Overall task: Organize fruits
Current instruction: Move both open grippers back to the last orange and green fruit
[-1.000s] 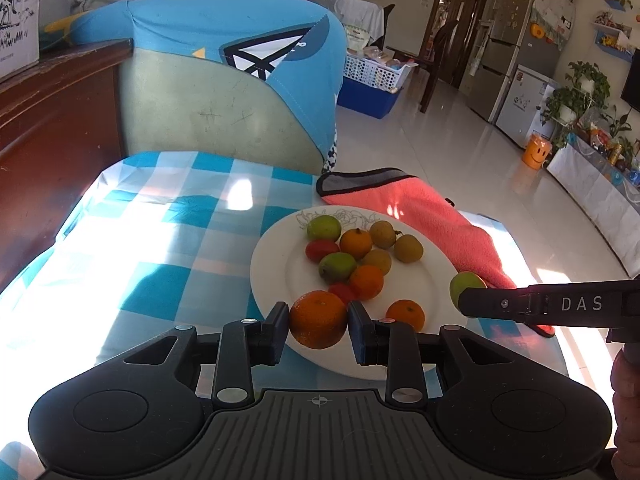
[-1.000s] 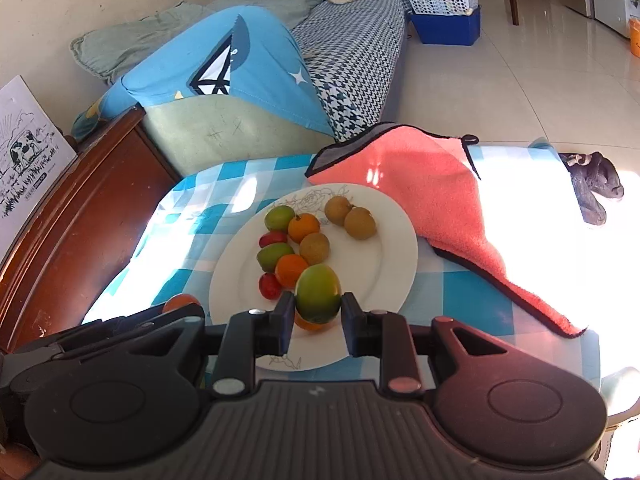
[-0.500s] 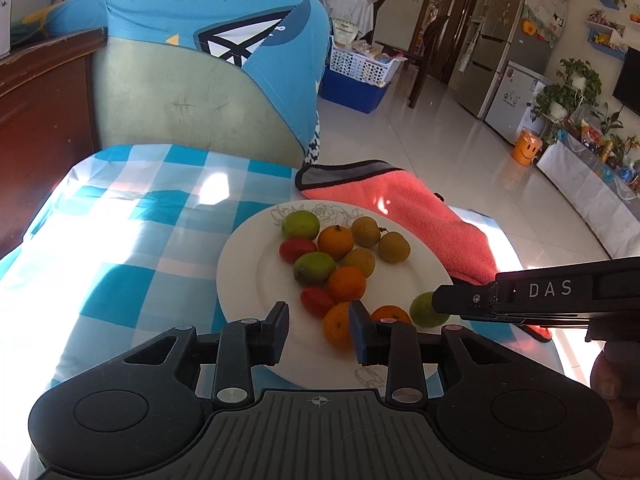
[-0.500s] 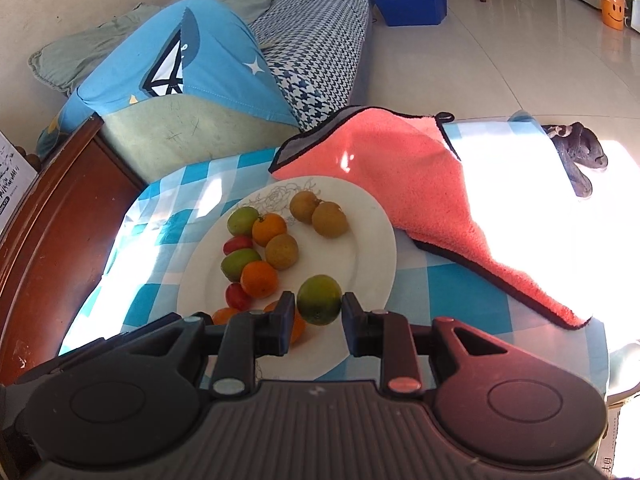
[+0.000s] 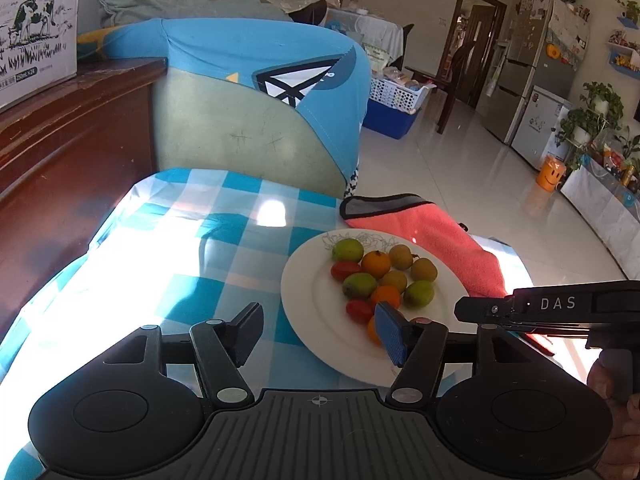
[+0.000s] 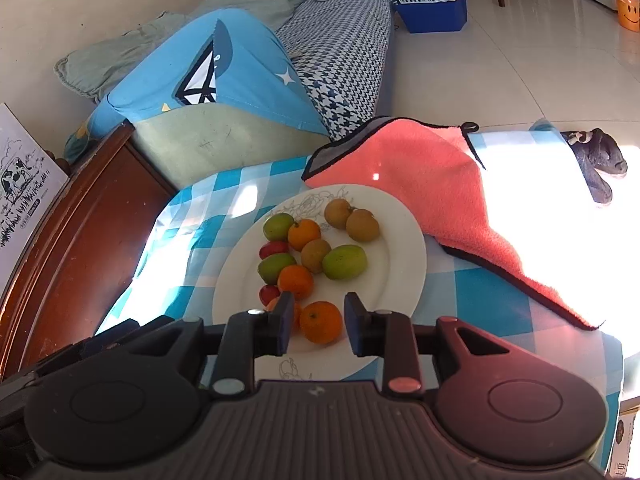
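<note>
Jaws first: the left gripper [image 5: 320, 330] is opening, its blue-padded fingers spread with nothing between them but checked cloth and the near-left rim of the round white plate [image 5: 308, 300]. A second ago those same fingers were clamped on a round orange mandarin [image 6: 321, 322]; it now lies on the plate's near edge, seen clearly from the right wrist and half hidden behind the left gripper's right finger in its own view. The right gripper [image 6: 318, 328] has its jaws slightly apart and widening, and they stand either side of that mandarin without the pads pressing on it, as far as the picture shows. The green mango-shaped fruit [image 6: 345, 262] it carried a second ago now rests free near the plate's middle, just right of the brown round fruits and oranges.

So both releases read as done, and all the fruit in view sits on the plate: greens, oranges and small red ones in a loose column toward its left side, two brown ones at the far edge. A coral-pink fleece towel [image 6: 420, 184] lies under the plate's far-right rim, spread across the blue-and-white checked tablecloth [image 5: 180, 260]. No loose fruit shows on the cloth, so the sorting looks near its end.
</note>
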`<state>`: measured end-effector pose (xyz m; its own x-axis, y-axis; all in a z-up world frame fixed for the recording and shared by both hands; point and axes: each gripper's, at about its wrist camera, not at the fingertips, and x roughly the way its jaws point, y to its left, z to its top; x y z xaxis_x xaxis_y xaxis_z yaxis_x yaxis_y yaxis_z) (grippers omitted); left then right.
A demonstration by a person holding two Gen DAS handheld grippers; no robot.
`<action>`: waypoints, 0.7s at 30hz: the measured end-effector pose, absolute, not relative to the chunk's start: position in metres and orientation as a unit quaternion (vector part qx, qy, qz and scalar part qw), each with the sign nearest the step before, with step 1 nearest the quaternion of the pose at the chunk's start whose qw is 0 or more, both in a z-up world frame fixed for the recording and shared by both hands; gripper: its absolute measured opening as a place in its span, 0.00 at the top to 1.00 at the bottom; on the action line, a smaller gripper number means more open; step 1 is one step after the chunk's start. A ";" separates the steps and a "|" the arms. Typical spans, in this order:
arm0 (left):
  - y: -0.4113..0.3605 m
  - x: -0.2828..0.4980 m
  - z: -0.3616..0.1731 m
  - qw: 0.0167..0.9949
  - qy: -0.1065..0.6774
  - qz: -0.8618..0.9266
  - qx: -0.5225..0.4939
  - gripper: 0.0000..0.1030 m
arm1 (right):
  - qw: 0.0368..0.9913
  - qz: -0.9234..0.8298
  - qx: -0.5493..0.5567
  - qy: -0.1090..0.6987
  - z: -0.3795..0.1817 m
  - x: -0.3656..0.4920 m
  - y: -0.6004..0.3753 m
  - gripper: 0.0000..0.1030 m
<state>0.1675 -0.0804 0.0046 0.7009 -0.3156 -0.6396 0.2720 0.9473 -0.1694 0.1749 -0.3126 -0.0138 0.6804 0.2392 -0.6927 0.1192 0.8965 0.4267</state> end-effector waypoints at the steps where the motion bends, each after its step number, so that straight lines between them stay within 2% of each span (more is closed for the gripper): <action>1: -0.077 0.164 0.005 0.922 0.353 -0.155 -0.029 0.41 | 0.890 0.035 0.218 0.398 -0.013 0.172 -0.311 0.69; 10: -0.048 0.131 -0.005 0.919 0.375 -0.119 -0.019 0.39 | 0.896 0.049 0.184 0.401 -0.014 0.151 -0.291 0.64; 21: -0.027 0.096 -0.026 0.911 0.397 -0.110 -0.013 0.39 | 0.888 0.093 0.186 0.411 -0.026 0.126 -0.259 0.64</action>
